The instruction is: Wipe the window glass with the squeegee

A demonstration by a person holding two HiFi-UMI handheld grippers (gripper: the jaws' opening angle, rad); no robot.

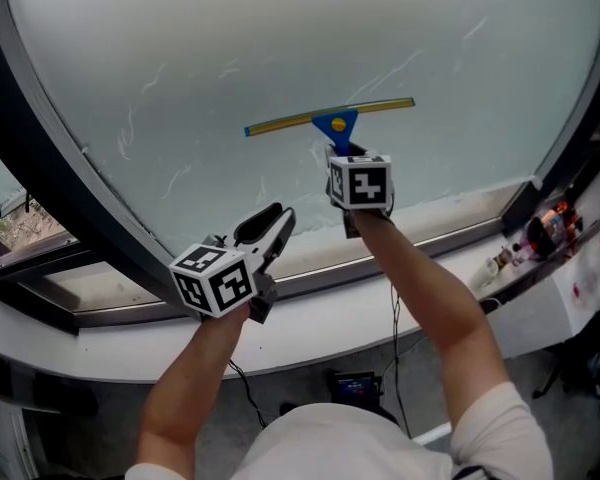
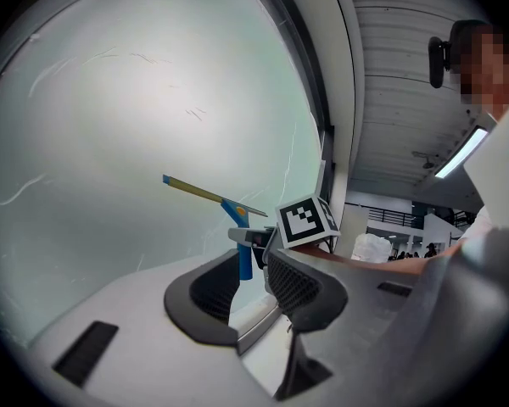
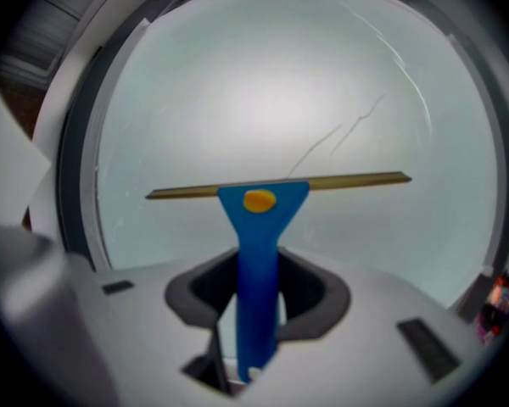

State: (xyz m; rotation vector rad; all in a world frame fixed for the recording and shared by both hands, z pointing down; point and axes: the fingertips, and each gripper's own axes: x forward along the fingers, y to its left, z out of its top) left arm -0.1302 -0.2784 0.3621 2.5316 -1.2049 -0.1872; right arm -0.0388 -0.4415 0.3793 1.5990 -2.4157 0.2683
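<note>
Right gripper [image 1: 346, 158] fingers are clamping the squeegee [image 1: 336, 125] mid window glass [image 1: 280, 38]; the lower pane is likely still awaiting wiping. Left gripper [image 1: 272, 230] fingers are idling apart.

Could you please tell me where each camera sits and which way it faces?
Head view: on the person's head, looking down at the window glass; both forearms, left gripper, right gripper show.
Left gripper view: along its open, empty jaws toward the glass; the right arm shows.
Right gripper view: along its jaws, shut on the squeegee, facing the glass.
All share the squeegee.
</note>
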